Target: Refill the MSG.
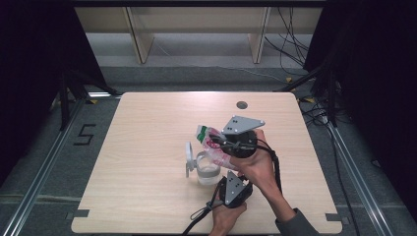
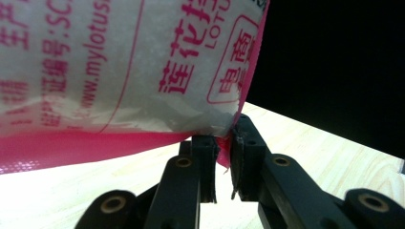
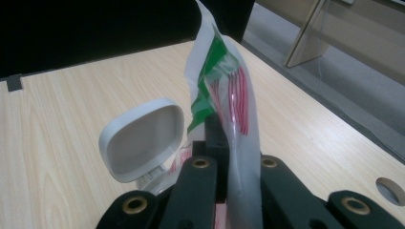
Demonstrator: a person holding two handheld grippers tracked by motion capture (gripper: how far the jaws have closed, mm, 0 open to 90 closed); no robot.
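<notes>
Two jaws pinch one bag (image 1: 215, 142): right gripper (image 1: 235, 142) clamps its upper end, left gripper (image 1: 231, 189) its lower corner, so it slants directly above, probably, the open jar (image 1: 207, 168) on the counter (image 1: 147, 147)

Even overhead light brightens the table (image 1: 147, 147), surroundings fall dark, and both gripper views blur up close.
</notes>
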